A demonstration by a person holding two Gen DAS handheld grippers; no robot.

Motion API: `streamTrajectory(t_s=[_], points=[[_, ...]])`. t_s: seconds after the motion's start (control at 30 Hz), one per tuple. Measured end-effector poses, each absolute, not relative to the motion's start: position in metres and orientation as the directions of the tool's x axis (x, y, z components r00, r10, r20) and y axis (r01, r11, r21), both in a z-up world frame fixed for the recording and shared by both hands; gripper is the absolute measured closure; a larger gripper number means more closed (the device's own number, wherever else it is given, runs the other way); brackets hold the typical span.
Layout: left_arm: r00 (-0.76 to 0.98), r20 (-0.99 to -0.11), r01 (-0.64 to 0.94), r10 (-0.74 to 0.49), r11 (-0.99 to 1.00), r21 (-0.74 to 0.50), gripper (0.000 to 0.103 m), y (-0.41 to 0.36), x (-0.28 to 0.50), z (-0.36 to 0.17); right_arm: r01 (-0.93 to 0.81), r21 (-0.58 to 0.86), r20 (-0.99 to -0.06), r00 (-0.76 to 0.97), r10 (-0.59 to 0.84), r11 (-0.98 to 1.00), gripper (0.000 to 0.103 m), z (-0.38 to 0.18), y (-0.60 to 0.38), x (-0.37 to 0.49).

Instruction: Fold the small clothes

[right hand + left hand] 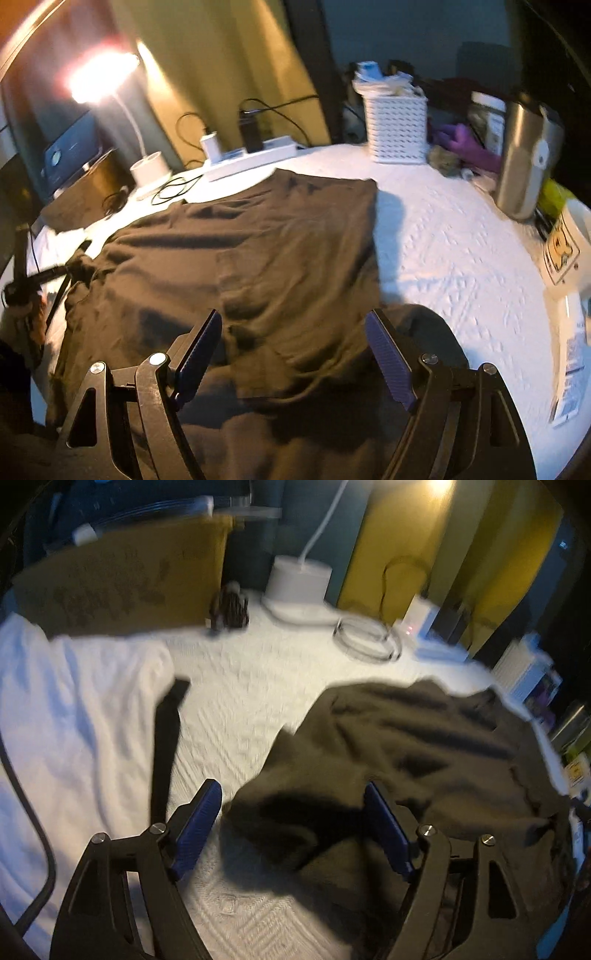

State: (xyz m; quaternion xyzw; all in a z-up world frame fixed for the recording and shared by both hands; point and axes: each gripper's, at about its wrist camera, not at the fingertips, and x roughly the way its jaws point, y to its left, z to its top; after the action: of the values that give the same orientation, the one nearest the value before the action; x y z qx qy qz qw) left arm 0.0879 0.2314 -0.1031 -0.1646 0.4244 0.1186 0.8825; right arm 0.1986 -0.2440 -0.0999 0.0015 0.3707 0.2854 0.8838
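Observation:
A dark olive-brown garment point(258, 258) lies spread on the white textured cover point(461, 258), rumpled along its near edge. In the left wrist view the same garment point(424, 760) fills the right half. My left gripper point(293, 801) is open and empty, hovering over the garment's left edge. My right gripper point(293, 328) is open and empty, just above the garment's near part. A white cloth point(74, 709) lies at the left in the left wrist view.
A white lamp base point(299, 579) and coiled cable point(365, 638) stand at the back. A power strip point(251, 158), white basket point(397, 125) and steel tumbler point(524, 155) line the far edge. A black tripod leg point(166, 746) lies on the cover.

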Motion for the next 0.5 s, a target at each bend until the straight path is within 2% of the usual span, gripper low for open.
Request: streamTrajectory(t_s=[0.03, 0.07, 0.1, 0.13, 0.27, 0.5], points=[[0.600, -0.798, -0.340, 0.057, 0.921, -0.190, 0.060, 0.229, 0.091, -0.108, -0.497, 0.221, -0.653, 0.564, 0.505, 0.839, 0.021, -0.102, -0.247, 0.200], [0.602, -0.795, -0.341, 0.077, 0.925, -0.169, 0.065, 0.225, 0.090, -0.107, -0.492, 0.226, -0.652, 0.564, 0.506, 0.840, 0.022, -0.103, -0.249, 0.201], [0.602, -0.796, -0.328, 0.059, 0.927, -0.179, 0.084, 0.223, 0.091, -0.105, -0.488, 0.231, -0.653, 0.564, 0.506, 0.841, 0.022, -0.105, -0.251, 0.201], [0.600, -0.798, -0.332, 0.053, 0.924, -0.188, 0.088, 0.222, 0.091, -0.103, -0.484, 0.238, -0.654, 0.561, 0.508, 0.842, 0.021, -0.107, -0.252, 0.202], [0.625, -0.768, -0.344, 0.140, 0.933, -0.110, 0.092, 0.205, 0.085, -0.080, -0.487, 0.250, -0.650, 0.556, 0.518, 0.837, 0.022, -0.109, -0.253, 0.204], [0.657, -0.740, -0.201, 0.139, 0.980, 0.006, 0.092, 0.135, 0.101, -0.055, -0.513, 0.278, -0.620, 0.550, 0.560, 0.812, 0.022, -0.109, -0.257, 0.207]])
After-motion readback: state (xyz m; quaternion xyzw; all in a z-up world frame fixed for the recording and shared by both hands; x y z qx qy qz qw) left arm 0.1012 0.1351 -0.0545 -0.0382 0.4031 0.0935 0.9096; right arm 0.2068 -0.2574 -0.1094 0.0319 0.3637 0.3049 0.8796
